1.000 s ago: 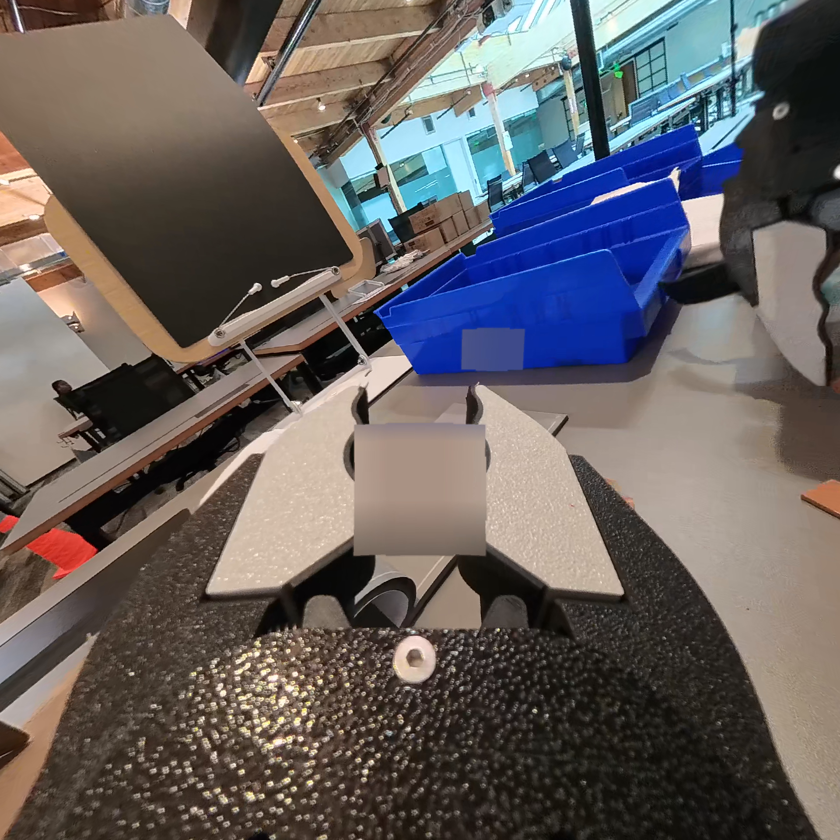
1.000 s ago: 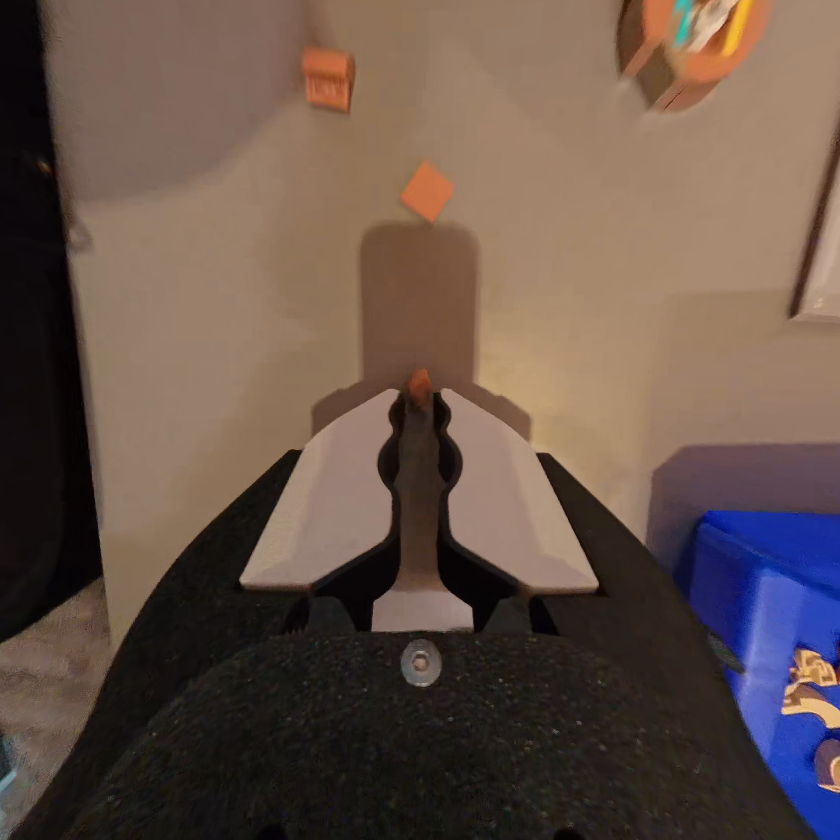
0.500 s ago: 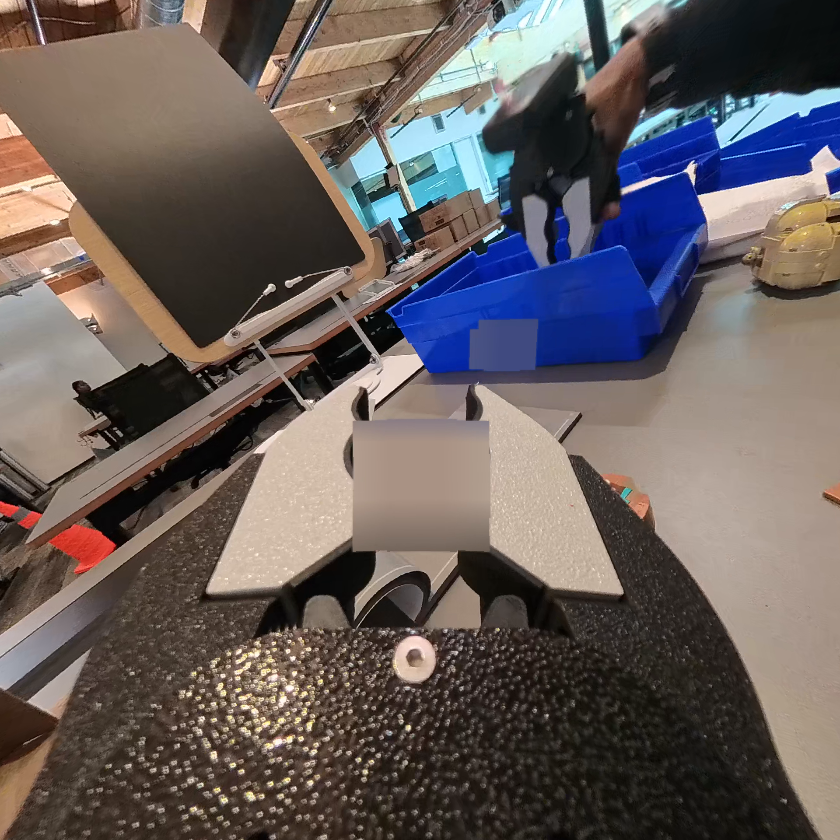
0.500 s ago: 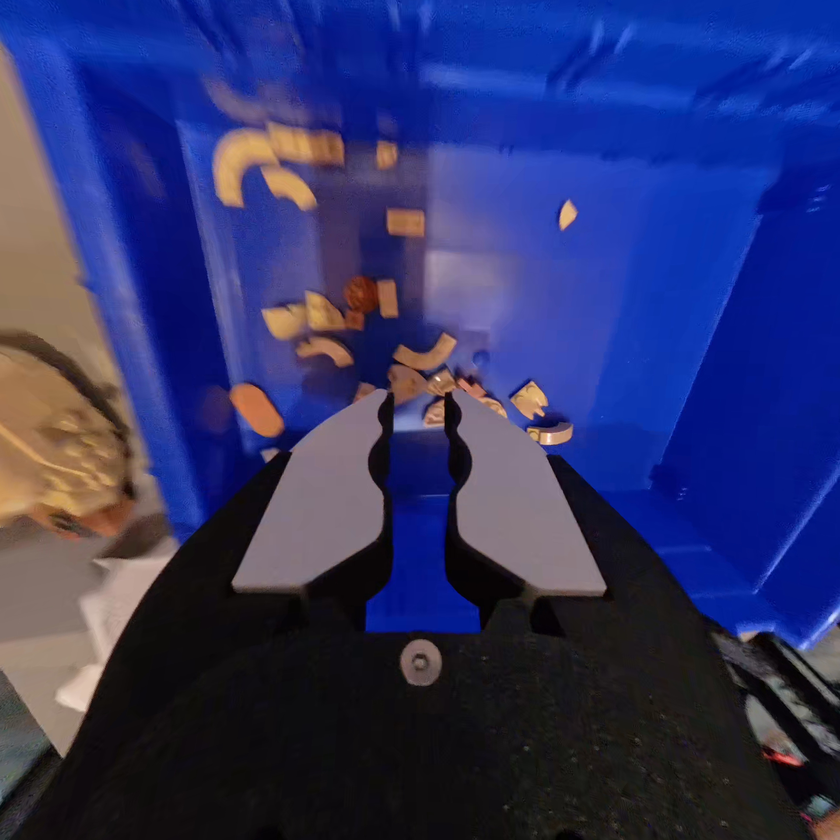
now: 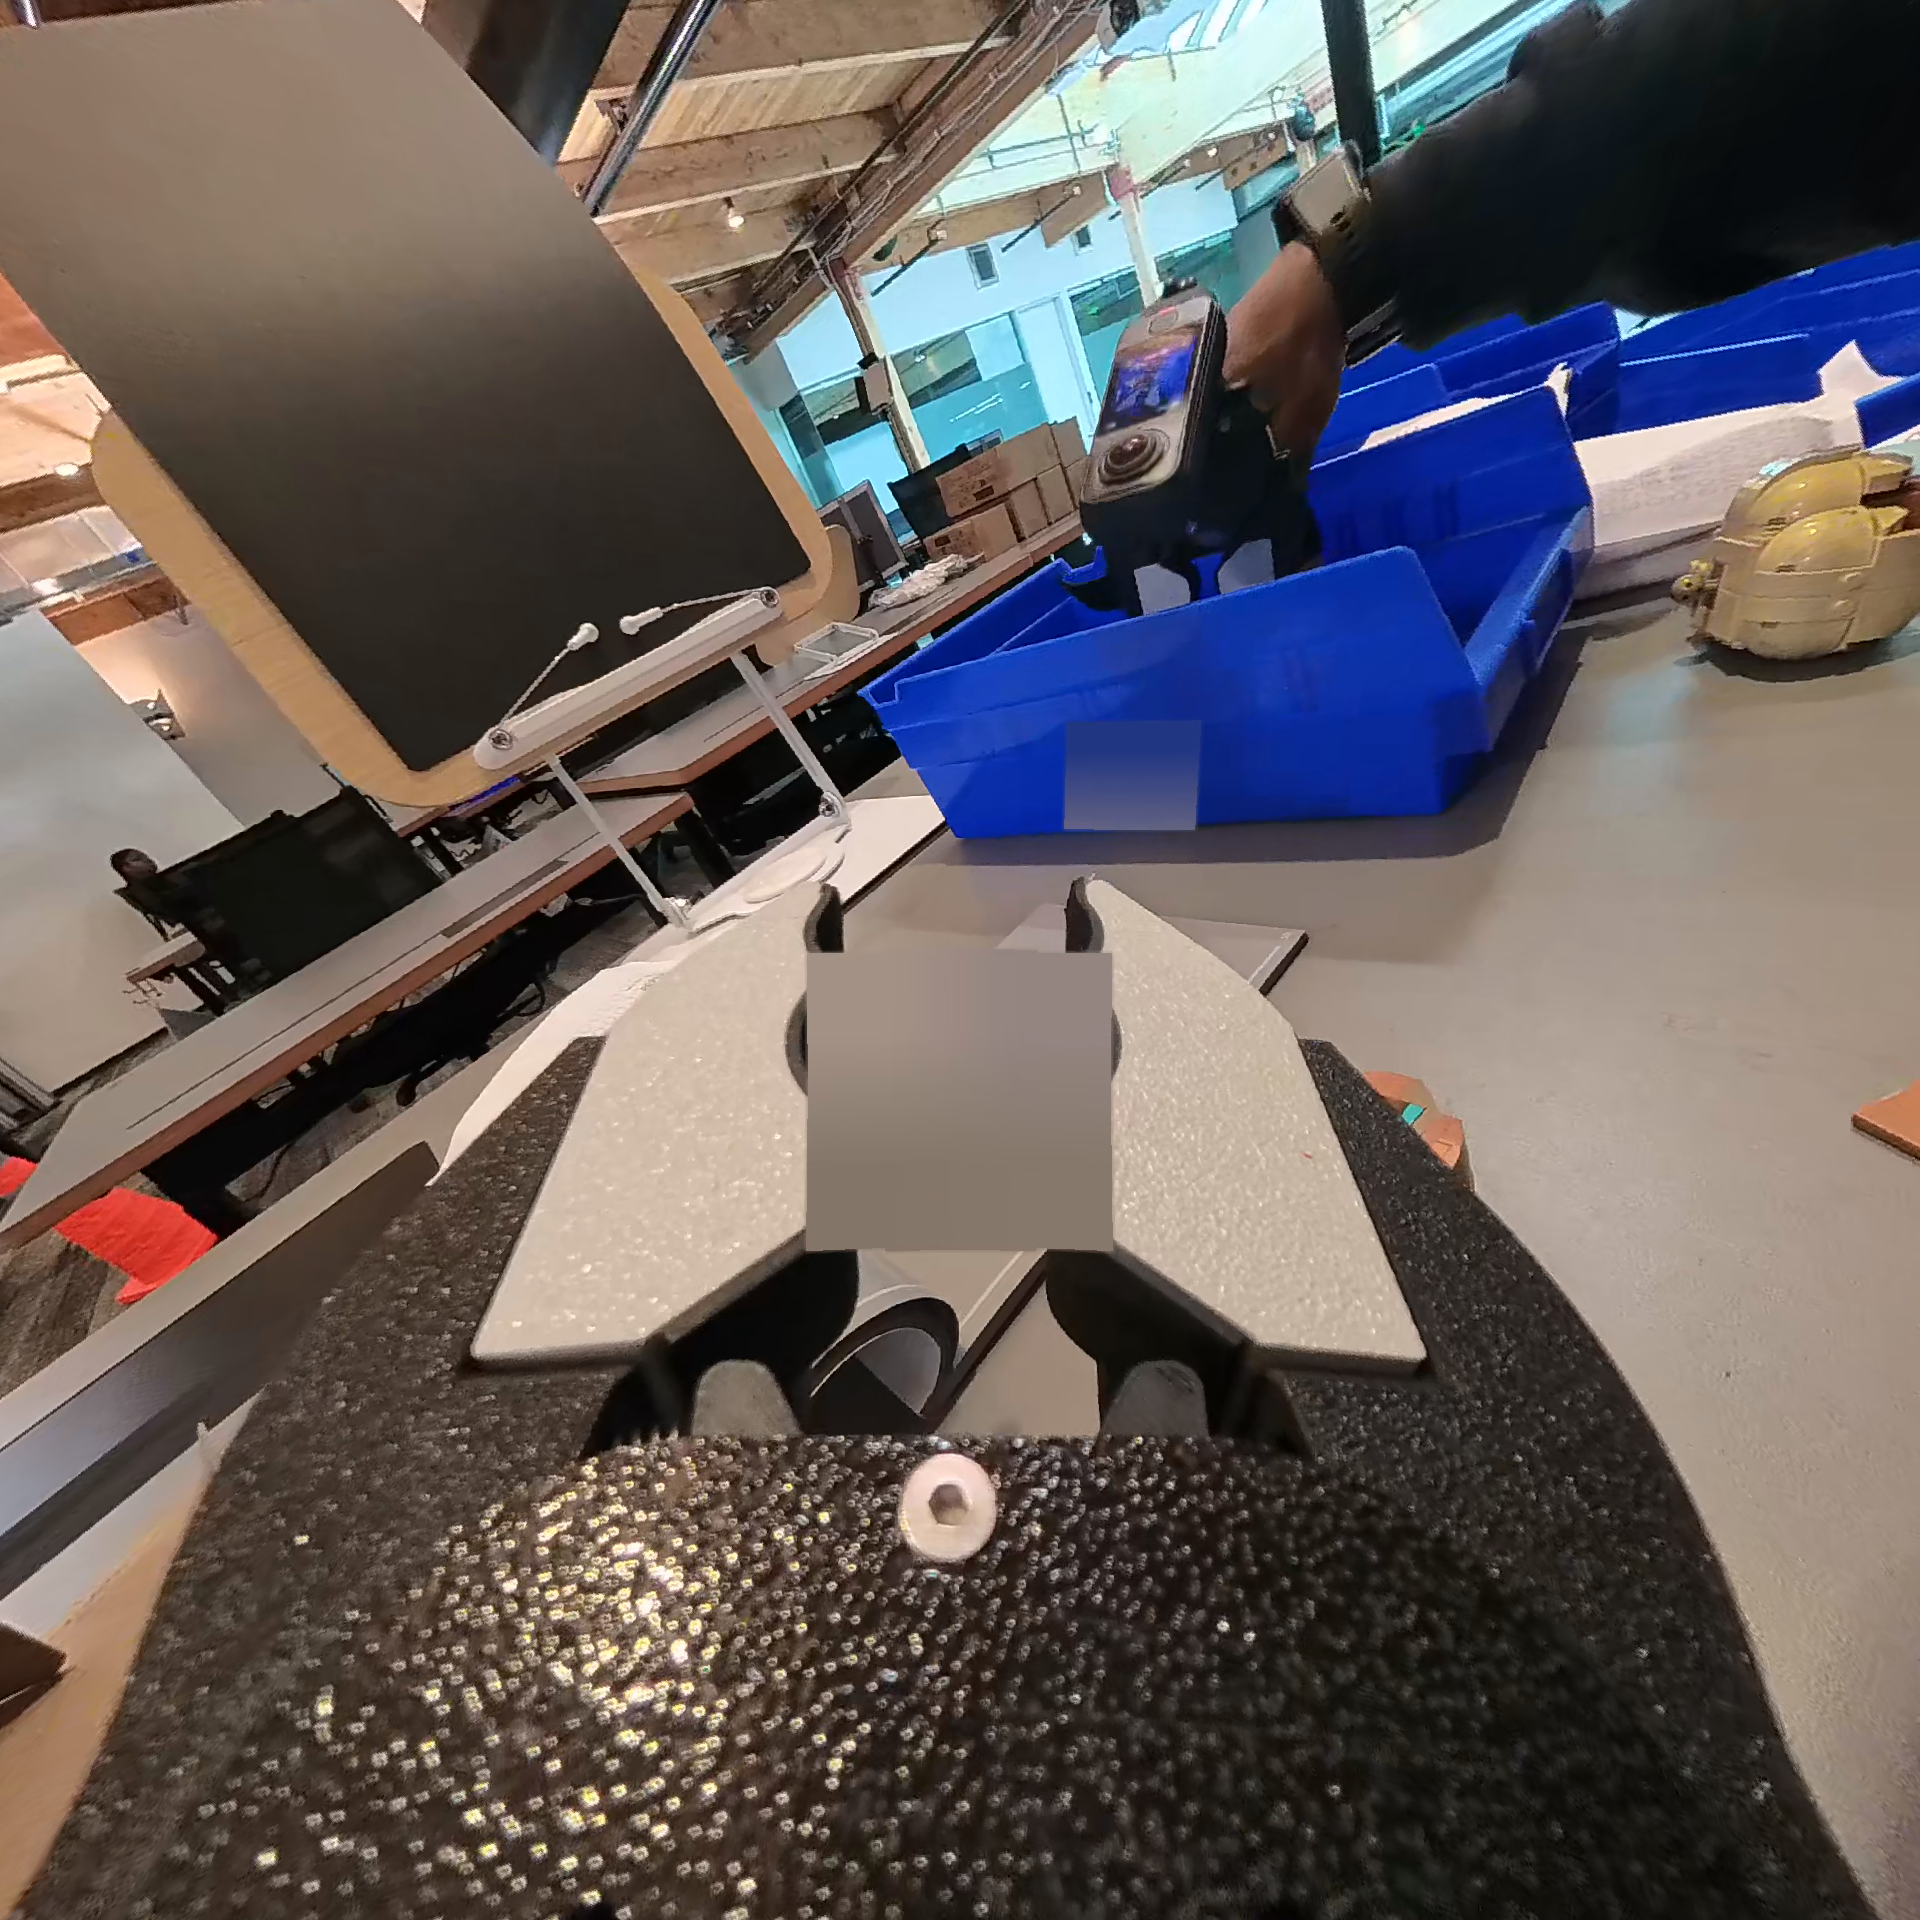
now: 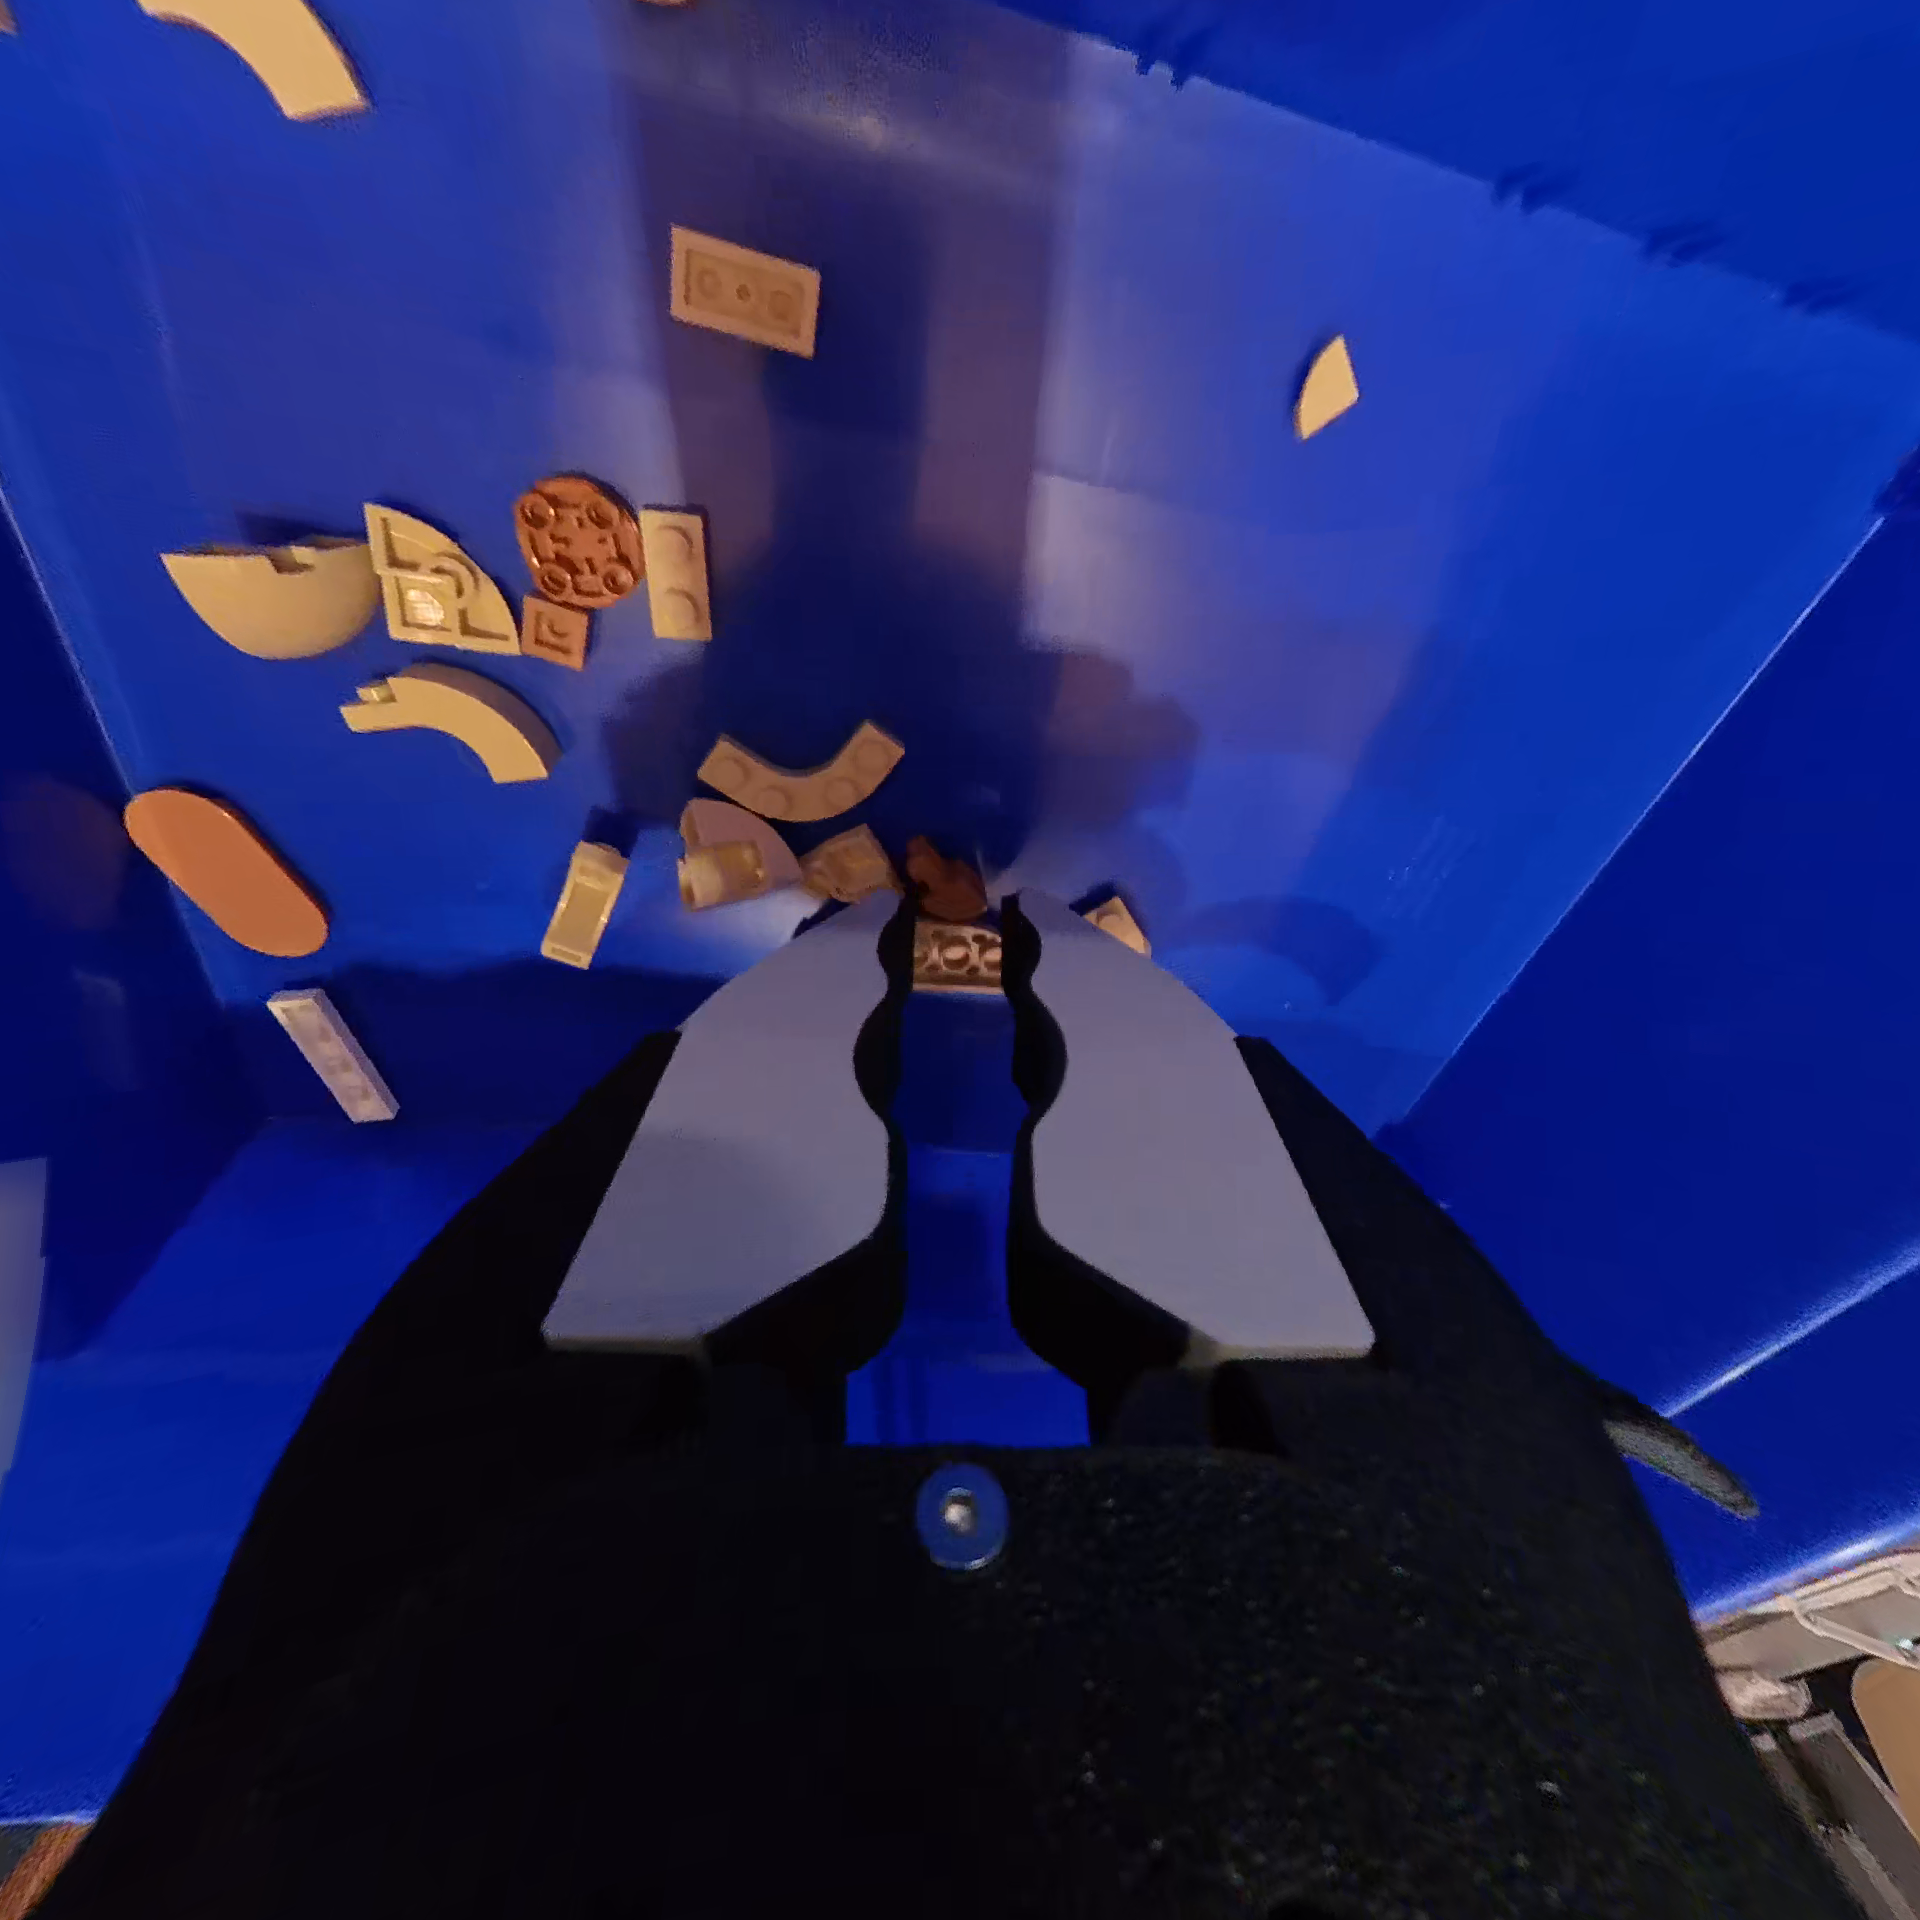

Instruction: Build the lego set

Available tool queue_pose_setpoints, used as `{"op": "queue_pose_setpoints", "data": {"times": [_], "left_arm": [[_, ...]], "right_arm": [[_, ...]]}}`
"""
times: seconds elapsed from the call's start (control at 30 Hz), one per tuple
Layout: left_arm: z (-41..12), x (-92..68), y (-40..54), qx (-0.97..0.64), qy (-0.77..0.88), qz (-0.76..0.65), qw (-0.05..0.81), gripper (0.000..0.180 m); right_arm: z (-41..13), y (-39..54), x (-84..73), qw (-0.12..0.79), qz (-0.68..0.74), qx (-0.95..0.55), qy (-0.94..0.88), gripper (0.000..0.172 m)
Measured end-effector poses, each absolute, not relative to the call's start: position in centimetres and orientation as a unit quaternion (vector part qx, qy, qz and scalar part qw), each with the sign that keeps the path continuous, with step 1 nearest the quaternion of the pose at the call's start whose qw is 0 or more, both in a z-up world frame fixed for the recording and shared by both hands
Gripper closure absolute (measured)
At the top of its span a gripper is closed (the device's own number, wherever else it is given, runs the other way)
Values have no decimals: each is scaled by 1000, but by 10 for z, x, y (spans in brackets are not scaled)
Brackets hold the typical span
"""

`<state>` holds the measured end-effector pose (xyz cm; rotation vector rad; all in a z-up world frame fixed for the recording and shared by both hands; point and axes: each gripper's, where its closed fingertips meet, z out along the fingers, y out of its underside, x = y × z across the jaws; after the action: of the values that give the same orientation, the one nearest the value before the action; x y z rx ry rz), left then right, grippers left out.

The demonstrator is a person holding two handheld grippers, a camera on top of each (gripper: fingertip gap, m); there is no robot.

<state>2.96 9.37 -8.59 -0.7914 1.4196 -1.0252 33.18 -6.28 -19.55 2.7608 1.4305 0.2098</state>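
Note:
My right gripper (image 6: 956,914) is low inside a blue bin (image 6: 1558,520), over a heap of small tan building pieces (image 6: 800,779). Its jaws stand a little apart. A small brown piece (image 6: 940,883) lies right at the fingertips, close to the left pad, with a slit of blue showing at the right pad. A tan plate (image 6: 956,951) lies on the bin floor below the fingers. The left wrist view shows this gripper (image 5: 1195,582) dipped into the bin (image 5: 1299,707), held by a hand. My left gripper (image 5: 951,920) is open above a flat booklet (image 5: 1247,956) on the grey table; a patch hides the middle of its gap.
A dark board on a white stand (image 5: 364,364) rises at the left. A tan helmet model (image 5: 1818,561) sits right of the bin, with more blue bins (image 5: 1507,353) behind. A brown and teal piece (image 5: 1423,1122) and an orange tile (image 5: 1891,1127) lie on the table. The grippers' ends are close to 35 cm from one another. Measured from the fingertips, the orange tile (image 5: 1891,1127) is 15 cm or so from the left gripper and 35 cm from the right.
My right gripper carried a small orange piece from the table to the bin, opened and dropped it, then sank lower; its jaws have narrowed around a brown piece. My left gripper stayed still.

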Motion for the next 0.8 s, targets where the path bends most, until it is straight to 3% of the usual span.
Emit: {"op": "queue_pose_setpoints", "data": {"times": [0.3,0.43,0.8], "left_arm": [[-85,29,94,-337,604,-438,574,140],[-84,28,93,-336,603,-439,575,140],[-80,27,95,-335,600,-438,579,140]], "right_arm": [[-198,-58,332,22,71,892,446,161],[-185,-52,326,-16,84,899,430,161],[-95,-75,132,-337,-37,827,450,162]]}}
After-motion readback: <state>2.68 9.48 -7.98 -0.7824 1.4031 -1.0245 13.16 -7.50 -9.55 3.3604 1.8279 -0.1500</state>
